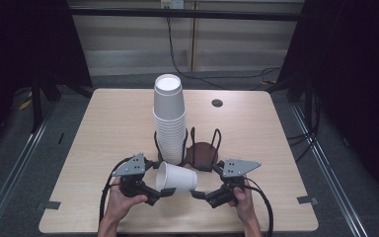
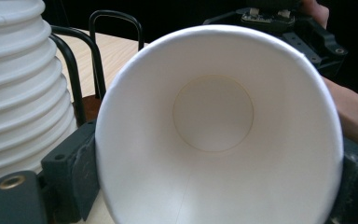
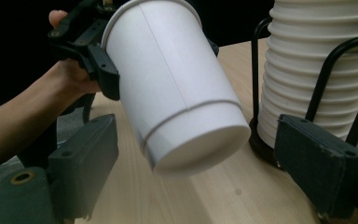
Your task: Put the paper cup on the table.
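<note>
A single white paper cup (image 1: 177, 177) hangs on its side above the table's near edge, with its mouth to the left. My left gripper (image 1: 162, 182) is shut on the cup's rim. In the left gripper view I look straight into the cup (image 2: 214, 112), which has a jaw at either side. My right gripper (image 1: 205, 183) is open at the cup's base. In the right gripper view the cup's bottom (image 3: 200, 149) sits between the spread jaws, with a gap on each side. A tall stack of white cups (image 1: 169, 118) stands in a black wire holder just behind.
The holder's second slot, with a brown round base (image 1: 202, 152), stands empty to the right of the stack. The wooden table (image 1: 113, 123) has a dark round hole (image 1: 217, 103) at the back right. Dark floor and cables lie beyond the table.
</note>
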### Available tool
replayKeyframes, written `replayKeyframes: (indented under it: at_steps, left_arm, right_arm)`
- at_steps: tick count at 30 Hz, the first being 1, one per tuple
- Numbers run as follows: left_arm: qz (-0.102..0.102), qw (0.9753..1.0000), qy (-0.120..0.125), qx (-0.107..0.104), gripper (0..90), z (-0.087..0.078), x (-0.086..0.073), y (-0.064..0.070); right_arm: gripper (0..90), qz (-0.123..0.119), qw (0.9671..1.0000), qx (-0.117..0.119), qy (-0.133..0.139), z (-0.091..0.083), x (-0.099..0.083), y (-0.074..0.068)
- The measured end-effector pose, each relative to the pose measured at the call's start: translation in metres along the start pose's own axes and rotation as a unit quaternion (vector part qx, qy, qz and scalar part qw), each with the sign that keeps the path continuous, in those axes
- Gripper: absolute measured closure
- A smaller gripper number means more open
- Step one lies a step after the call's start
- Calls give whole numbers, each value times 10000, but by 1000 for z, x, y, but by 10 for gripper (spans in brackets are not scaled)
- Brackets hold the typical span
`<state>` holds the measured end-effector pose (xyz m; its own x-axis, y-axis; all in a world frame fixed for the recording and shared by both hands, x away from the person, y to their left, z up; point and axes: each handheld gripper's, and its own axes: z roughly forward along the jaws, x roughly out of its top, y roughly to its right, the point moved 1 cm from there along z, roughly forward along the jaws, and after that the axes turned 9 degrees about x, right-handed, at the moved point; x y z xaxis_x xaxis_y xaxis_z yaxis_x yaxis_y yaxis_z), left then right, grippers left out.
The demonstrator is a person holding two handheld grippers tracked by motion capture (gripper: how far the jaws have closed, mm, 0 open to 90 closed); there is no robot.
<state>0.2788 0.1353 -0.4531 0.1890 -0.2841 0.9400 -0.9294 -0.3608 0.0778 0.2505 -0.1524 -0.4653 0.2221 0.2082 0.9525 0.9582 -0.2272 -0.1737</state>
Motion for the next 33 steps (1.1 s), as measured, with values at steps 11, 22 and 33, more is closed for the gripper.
replayKeyframes:
  at_steps: [11,22,33]
  left_arm:
    - [64,9993,-259,257,107,-11,-1,-4]
    - [37,9981,-469,409,107,-24,-3,-12]
    - [-72,9946,-791,664,107,-31,-6,-23]
  right_arm:
    - [133,-180,9917,-1267,116,-6,-8,-2]
    - [134,-67,9780,-2052,367,-18,-19,-2]
    - [133,-92,9637,-2554,770,-33,-35,-1]
